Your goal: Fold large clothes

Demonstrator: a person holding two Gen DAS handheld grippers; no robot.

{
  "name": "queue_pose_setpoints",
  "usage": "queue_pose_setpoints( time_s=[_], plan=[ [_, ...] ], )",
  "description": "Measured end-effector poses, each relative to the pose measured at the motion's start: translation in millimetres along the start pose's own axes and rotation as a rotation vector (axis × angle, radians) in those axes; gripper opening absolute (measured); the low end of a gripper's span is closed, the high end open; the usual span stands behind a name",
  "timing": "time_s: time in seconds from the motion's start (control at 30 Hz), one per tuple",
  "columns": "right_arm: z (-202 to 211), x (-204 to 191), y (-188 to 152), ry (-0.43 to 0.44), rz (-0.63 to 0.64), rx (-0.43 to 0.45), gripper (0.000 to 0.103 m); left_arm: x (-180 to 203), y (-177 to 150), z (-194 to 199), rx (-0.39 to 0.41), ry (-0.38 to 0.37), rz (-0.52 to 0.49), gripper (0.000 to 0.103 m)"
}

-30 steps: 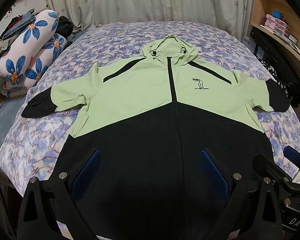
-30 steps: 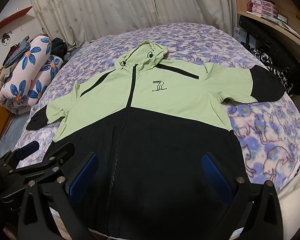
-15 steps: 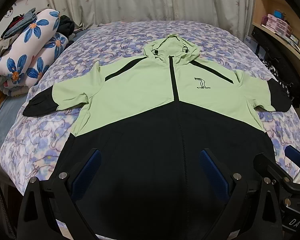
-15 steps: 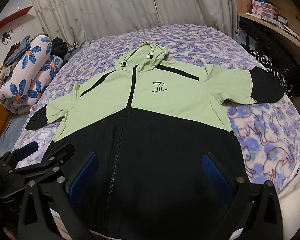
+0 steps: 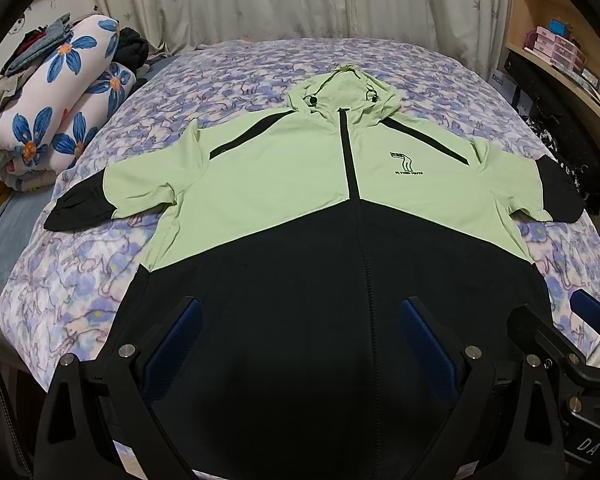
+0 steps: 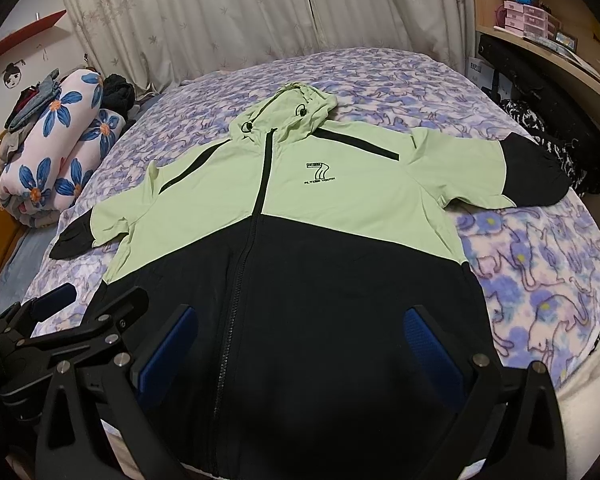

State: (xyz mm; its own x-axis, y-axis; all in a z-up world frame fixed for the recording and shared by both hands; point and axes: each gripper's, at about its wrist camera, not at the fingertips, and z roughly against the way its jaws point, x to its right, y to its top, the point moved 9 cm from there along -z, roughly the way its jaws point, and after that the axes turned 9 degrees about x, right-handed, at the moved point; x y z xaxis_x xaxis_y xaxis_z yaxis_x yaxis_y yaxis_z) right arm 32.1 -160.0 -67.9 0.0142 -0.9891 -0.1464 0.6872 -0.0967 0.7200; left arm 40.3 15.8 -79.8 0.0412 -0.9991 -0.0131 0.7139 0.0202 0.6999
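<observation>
The hooded jacket lay face up and spread flat on the bed, zip running straight away from both tools, hood farthest, black hem nearest. The left tool and right tool hung over that hem side by side, jaws wide and empty. The right view showed its near sleeve fully; the left view favoured the other sleeve

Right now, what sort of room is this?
Most likely a home bedroom: a jacket lies flat on a bed, a rolled quilt beside it, curtains behind.
</observation>
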Motion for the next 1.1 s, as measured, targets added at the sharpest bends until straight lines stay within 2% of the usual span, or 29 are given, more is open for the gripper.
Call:
queue_pose_setpoints(
  time_s=[0.23,0.43,0.6,0.8,0.9,1.1],
  plan=[
    [0.7,-6.2,-3.1,-0.005,0.009,0.007,0.103,3.6,1.7,-1.8,-0.011,-0.027,-0.009,0.083],
    [2.9,-11.5,3.7,0.005,0.033,0.006,0.103,8.0,7.0,2.8,-0.013,-0.054,-0.008,0.082],
    [17.3,-3.9,22.7,-0.007,0.065,0.024,0.103,15.3,25.0,15.2,0.048,-0.066,-0.043,0.082],
    [27.3,17.4,69.4,-0.09,0.113,0.075,0.103,27.5,68.0,16.8,0.132,-0.06,-0.084,0.083],
    [28.5,46.6,101.5,-0.16,0.089,0.112,0.103,31.5,98.5,14.1,0.192,-0.053,-0.074,0.083],
    [22.8,112.3,157.8,-0.25,0.047,0.168,0.103,40.3,149.7,11.8,0.332,-0.102,-0.027,0.083]
  ],
)
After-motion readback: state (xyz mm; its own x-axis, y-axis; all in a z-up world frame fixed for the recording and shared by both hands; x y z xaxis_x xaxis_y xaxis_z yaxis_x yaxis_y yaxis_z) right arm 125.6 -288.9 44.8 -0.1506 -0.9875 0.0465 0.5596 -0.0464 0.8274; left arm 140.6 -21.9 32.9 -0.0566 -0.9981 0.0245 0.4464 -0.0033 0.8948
